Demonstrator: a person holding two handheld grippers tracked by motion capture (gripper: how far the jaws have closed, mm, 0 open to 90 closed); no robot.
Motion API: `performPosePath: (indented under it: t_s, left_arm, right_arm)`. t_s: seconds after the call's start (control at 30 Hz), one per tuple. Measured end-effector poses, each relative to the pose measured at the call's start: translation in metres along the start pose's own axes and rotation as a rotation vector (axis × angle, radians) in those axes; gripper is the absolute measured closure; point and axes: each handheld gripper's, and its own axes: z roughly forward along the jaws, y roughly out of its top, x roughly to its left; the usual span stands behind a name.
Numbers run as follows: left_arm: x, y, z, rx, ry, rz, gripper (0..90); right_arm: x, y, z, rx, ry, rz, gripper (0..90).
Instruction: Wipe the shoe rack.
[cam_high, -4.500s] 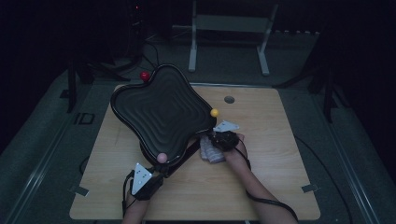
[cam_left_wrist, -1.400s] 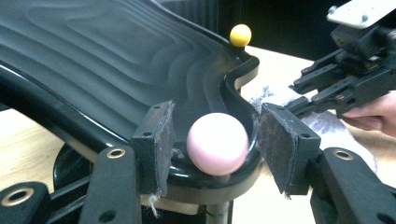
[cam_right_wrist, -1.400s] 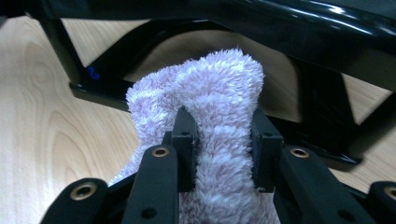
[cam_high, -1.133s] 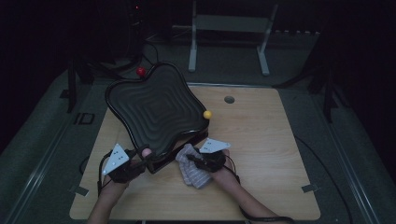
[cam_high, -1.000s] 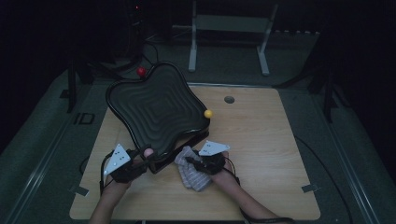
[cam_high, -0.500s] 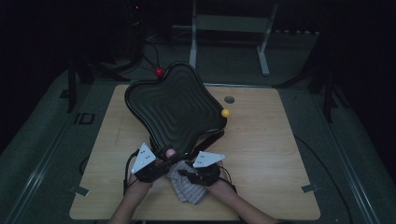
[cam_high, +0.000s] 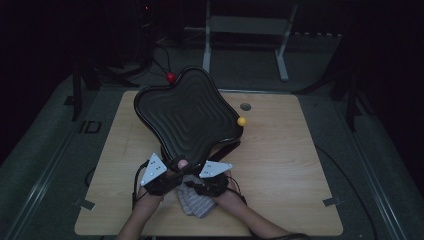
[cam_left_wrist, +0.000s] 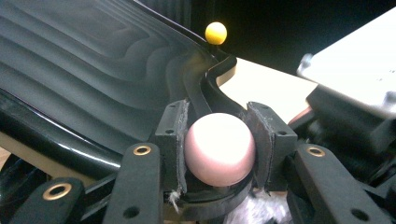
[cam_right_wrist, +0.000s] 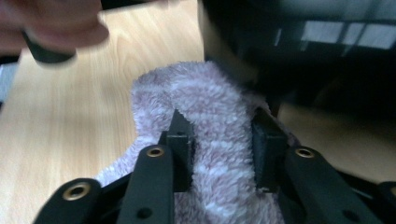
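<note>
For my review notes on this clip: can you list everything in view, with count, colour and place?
tray: 1, black, wavy ribbed, tilted up over the table's middle
pink ball: 1, pink, on the tray's near corner, clamped in the left gripper
yellow ball: 1, yellow, on the tray's right corner
red ball: 1, red, on the tray's far corner
cloth: 1, pale pink and white, fluffy, on the table's near edge under the tray, pinched by the right gripper
table: 1, light wood, centre
stand: 1, white, on the floor behind the table
left gripper: 1, black, shut on the pink ball
right gripper: 1, black, shut on the cloth
</note>
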Motion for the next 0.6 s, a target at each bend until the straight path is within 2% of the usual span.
performPosePath:
  t_s: [0.07,0.13,0.2,0.23,0.3,0.37,0.4,0.5,0.6]
  left_arm:
    - [0.0,0.001,0.0,0.004,-0.001,0.001,60.1]
    - [0.0,0.0,0.0,0.002,-0.003,0.003,60.1]
    - [0.0,0.001,0.0,0.002,-0.007,-0.004,60.1]
    - [0.0,0.001,0.0,0.005,-0.007,-0.006,60.1]
    - [0.0,0.001,0.0,0.009,-0.004,-0.006,60.1]
    - [0.0,0.001,0.0,0.012,-0.006,-0.005,60.1]
    - [0.0,0.002,0.0,0.015,-0.007,-0.002,60.1]
    - [0.0,0.001,0.0,0.006,-0.01,-0.001,60.1]
    - [-0.001,0.002,0.0,0.009,-0.008,-0.005,60.1]
  right_arm:
    - [-0.003,-0.001,0.0,0.008,0.022,0.023,68.2]
    - [-0.004,0.001,-0.004,0.003,0.022,0.03,68.4]
    - [-0.005,0.004,-0.008,-0.038,0.035,0.065,67.7]
    - [-0.005,0.007,-0.009,-0.046,0.036,0.065,66.6]
    - [-0.003,0.007,-0.006,-0.047,0.027,0.031,65.1]
    - [-0.004,0.005,-0.003,-0.051,0.032,0.033,65.0]
    - [-0.003,-0.002,0.004,0.004,0.023,0.031,66.1]
    - [0.0,0.002,0.001,0.021,0.002,0.024,66.6]
    - [0.002,0.007,-0.005,-0.035,-0.007,0.028,66.2]
